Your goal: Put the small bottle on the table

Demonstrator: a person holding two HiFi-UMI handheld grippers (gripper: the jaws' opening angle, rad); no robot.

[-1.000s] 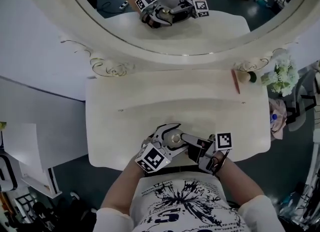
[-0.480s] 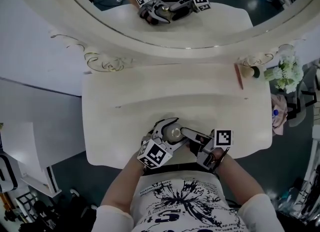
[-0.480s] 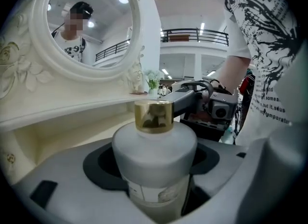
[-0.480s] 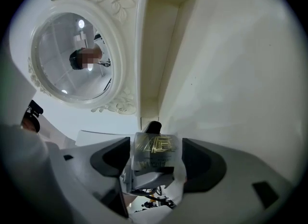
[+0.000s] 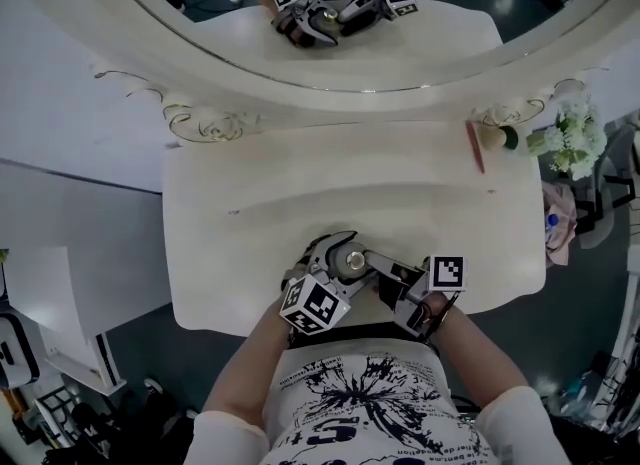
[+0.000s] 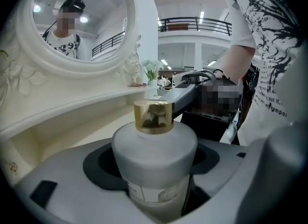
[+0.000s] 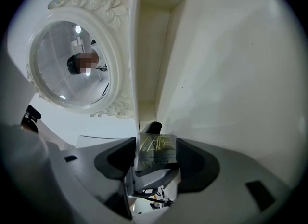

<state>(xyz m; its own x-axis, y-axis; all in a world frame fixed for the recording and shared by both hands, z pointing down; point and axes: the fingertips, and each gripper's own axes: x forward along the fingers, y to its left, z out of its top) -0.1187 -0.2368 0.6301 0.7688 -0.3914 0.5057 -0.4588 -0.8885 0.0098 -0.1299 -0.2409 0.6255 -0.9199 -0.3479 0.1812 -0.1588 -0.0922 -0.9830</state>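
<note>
The left gripper [image 5: 338,256] has its fingers clamped on the body of the small bottle [image 6: 155,146], which stands upright at the near edge of the counter [image 5: 250,233]. Whether its base touches the counter, I cannot tell. To the right, the right gripper [image 7: 156,161] has its fingers fairly wide and closing, with the gold cap [image 7: 156,143] between them and no clear contact yet.

This looks like a handover or a steadying grip before the set-down. The left grip should probably hold firm until the right fingers sit squarely on the cap. The bottle is best kept vertical and lowered onto open counter further from the edge, then let go only once its base rests flat.
</note>
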